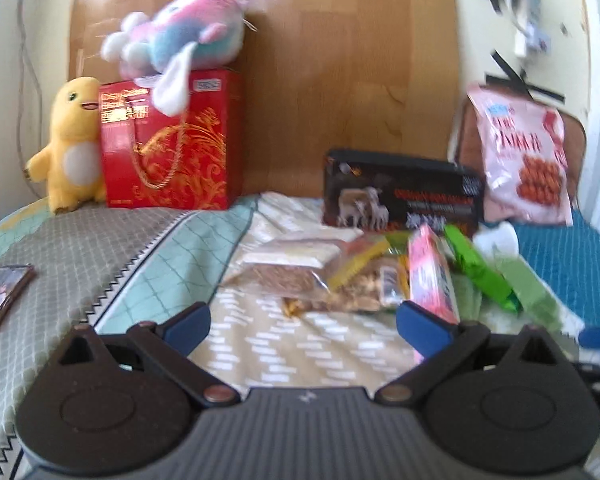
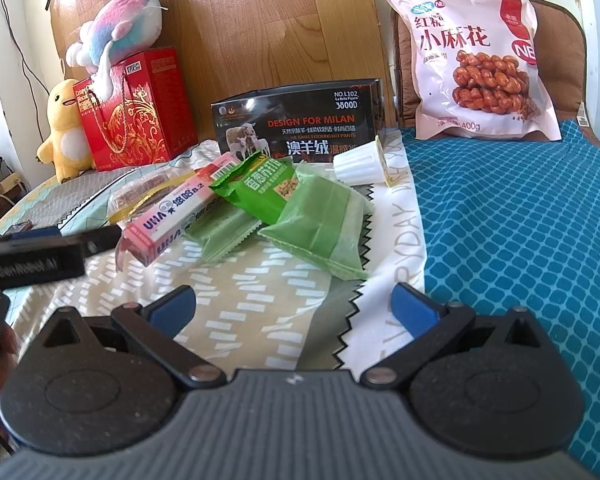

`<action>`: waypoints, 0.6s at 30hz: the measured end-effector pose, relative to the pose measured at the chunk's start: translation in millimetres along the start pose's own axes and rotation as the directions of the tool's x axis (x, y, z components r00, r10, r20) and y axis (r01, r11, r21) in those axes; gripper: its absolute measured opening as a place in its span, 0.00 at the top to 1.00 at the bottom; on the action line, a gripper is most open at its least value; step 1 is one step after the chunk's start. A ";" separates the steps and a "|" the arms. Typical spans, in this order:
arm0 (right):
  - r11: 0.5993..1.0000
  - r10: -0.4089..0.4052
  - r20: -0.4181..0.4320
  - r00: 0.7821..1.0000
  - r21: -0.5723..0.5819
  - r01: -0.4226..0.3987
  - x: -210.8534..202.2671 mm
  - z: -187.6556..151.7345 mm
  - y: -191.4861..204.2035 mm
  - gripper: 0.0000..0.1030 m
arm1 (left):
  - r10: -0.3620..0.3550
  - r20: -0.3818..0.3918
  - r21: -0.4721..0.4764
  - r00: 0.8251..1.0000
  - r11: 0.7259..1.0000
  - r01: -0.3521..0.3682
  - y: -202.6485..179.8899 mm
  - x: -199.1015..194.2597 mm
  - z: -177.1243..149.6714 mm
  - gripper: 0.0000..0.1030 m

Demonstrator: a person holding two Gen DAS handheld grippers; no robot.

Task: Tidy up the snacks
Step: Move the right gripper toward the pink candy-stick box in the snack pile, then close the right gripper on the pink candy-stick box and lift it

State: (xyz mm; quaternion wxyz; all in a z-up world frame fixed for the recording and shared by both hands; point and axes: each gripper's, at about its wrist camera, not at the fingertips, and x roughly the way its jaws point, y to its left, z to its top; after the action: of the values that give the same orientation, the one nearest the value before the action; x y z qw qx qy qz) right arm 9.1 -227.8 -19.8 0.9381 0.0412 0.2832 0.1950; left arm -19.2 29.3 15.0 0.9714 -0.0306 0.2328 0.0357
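A heap of snacks lies on the patterned cloth (image 2: 260, 304): a pink UHA candy box (image 2: 168, 216) (image 1: 432, 280), green wrapped snacks (image 2: 320, 224) (image 1: 484, 272), a clear bag of brown bars and nuts (image 1: 300, 276), and a white jelly cup (image 2: 364, 164). A black box (image 2: 300, 120) (image 1: 400, 192) stands behind them. A big pink bag of fried twists (image 2: 472, 64) (image 1: 524, 160) leans at the back right. My left gripper (image 1: 304, 320) is open, just short of the heap, its right fingertip beside the pink box. My right gripper (image 2: 292, 304) is open and empty, in front of the green packs.
A red gift box (image 1: 172, 140) (image 2: 136, 108), a yellow plush (image 1: 70, 140) and a pastel plush (image 1: 180, 40) stand at the back left against a wooden headboard (image 1: 340, 60). A phone (image 1: 0, 296) lies far left. A blue quilt (image 2: 520, 240) covers the right side.
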 end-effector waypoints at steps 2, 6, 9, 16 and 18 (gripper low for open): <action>1.000 0.000 -0.001 1.000 -0.001 0.000 0.4 0.1 -0.2 0.00 | -0.010 -0.002 -0.017 1.000 1.000 0.010 4.2 -0.2 -0.1 0.00; 1.000 0.002 0.001 1.000 0.003 -0.002 0.0 -0.2 -0.1 0.00 | -0.018 0.007 -0.079 1.000 0.997 0.018 15.4 -1.5 1.3 0.00; 0.999 0.015 0.021 1.000 0.028 -0.016 -3.8 -1.7 -2.8 0.03 | -0.032 0.004 -0.120 0.999 0.992 0.032 22.4 -0.1 4.2 0.01; 0.990 0.143 0.031 0.989 -0.011 -0.143 -5.2 10.6 7.9 0.48 | -0.094 -0.011 -0.190 0.995 0.978 0.091 35.7 3.7 6.2 0.09; 0.980 0.196 0.033 0.980 -0.033 -0.195 -4.0 16.7 18.0 0.47 | -0.103 -0.017 -0.203 0.994 0.974 0.098 37.3 4.8 5.7 0.13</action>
State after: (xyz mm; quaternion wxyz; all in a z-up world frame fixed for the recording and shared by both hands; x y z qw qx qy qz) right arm 9.1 -212.2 -0.4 0.9199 0.0583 0.2579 0.2897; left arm -15.5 67.1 16.3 0.9605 -0.1415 0.2396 0.0095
